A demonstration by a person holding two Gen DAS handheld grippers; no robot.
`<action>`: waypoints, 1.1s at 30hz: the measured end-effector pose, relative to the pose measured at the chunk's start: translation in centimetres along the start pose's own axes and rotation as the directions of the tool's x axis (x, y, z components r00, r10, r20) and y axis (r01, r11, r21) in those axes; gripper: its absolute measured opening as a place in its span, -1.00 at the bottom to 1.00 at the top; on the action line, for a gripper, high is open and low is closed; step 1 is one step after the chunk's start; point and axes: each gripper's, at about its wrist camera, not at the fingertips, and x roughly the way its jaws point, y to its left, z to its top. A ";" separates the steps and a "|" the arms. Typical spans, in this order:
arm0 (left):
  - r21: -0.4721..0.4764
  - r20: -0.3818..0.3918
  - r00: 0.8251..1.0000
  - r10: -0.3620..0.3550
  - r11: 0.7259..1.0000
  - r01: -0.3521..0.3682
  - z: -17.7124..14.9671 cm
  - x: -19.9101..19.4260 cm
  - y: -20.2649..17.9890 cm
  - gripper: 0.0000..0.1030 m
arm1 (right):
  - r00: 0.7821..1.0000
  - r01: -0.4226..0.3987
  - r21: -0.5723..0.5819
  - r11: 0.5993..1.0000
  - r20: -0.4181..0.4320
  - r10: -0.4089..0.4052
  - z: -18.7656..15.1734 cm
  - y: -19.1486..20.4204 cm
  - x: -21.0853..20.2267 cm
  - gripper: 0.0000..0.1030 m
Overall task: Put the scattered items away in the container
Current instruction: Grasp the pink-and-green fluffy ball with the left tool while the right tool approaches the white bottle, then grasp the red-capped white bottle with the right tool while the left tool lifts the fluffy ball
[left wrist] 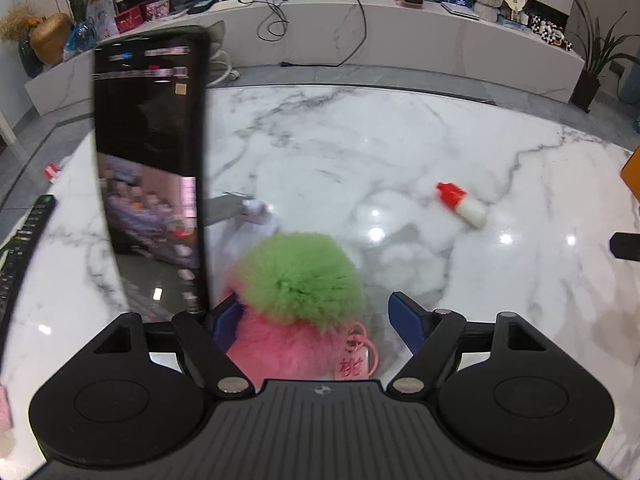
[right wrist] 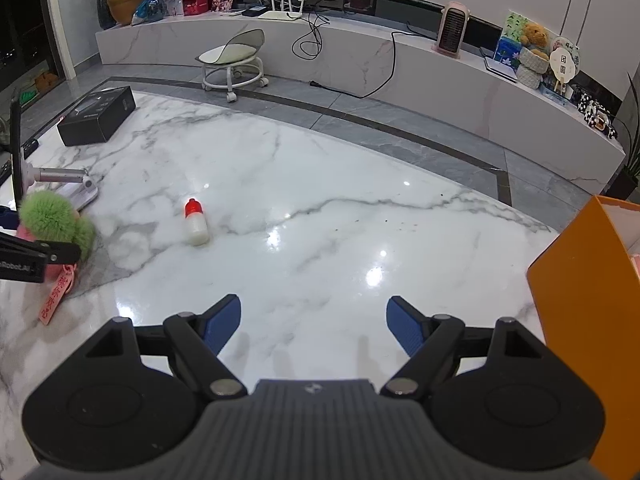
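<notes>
- Judging from how things lie, little of the tidying appears to be done: two scattered items are seen outside the orange container (right wrist: 580, 320), and what lies inside it cannot be made out beyond a hint of pink at its rim.
- The fluffy pink-and-green pompom (left wrist: 298, 300) is found between the fingers of the left gripper (left wrist: 316, 320); the fingers are spread wide, and the left one seems to touch the fur while the right one stands clear, so no grip is yet closed on it.
- A pink tag (left wrist: 352, 364) hangs from the pompom, close to the gripper body.
- The small white bottle with a red cap (right wrist: 195, 224) is seen lying on its side on the tabletop (right wrist: 340, 184), ahead and to the left of the right gripper (right wrist: 314, 324), whose fingers are apart and empty.
- The orange container is placed just right of the right fingers, well apart from both items, so both are judged to need carrying across.
- A phone (left wrist: 152, 168) on a stand rises just left of the left fingers and blocks much of that view; its arm and base lie just beyond the pompom and could be knocked on lifting.
- A black box (right wrist: 98, 116) rests far ahead to the left, out of the way.
</notes>
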 end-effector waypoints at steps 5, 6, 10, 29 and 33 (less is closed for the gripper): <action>0.061 -0.045 0.993 -0.113 0.991 0.116 -0.2 0.1 -2.9 0.73 | 1.000 0.004 0.004 1.000 -0.002 -0.004 0.0 -0.1 0.1 0.59; 0.079 -0.067 0.989 -0.130 0.988 0.135 -0.4 0.3 -3.5 0.72 | 1.000 0.005 0.004 1.000 -0.003 -0.005 0.0 -0.1 0.1 0.59; 0.124 -0.112 0.970 -0.217 0.965 0.230 -1.3 0.6 -5.2 0.70 | 1.000 0.004 0.001 1.000 -0.004 -0.004 -0.1 0.0 0.2 0.60; 0.123 -0.103 0.975 -0.196 0.970 0.208 -1.1 0.7 -5.0 -0.05 | 0.998 -0.061 -0.017 0.998 0.012 0.061 0.0 2.1 1.2 0.60; 0.070 -0.068 0.986 -0.155 0.985 0.160 -0.2 0.5 -3.6 -0.11 | 0.997 -0.074 -0.003 0.997 0.023 0.074 0.1 2.2 1.4 0.57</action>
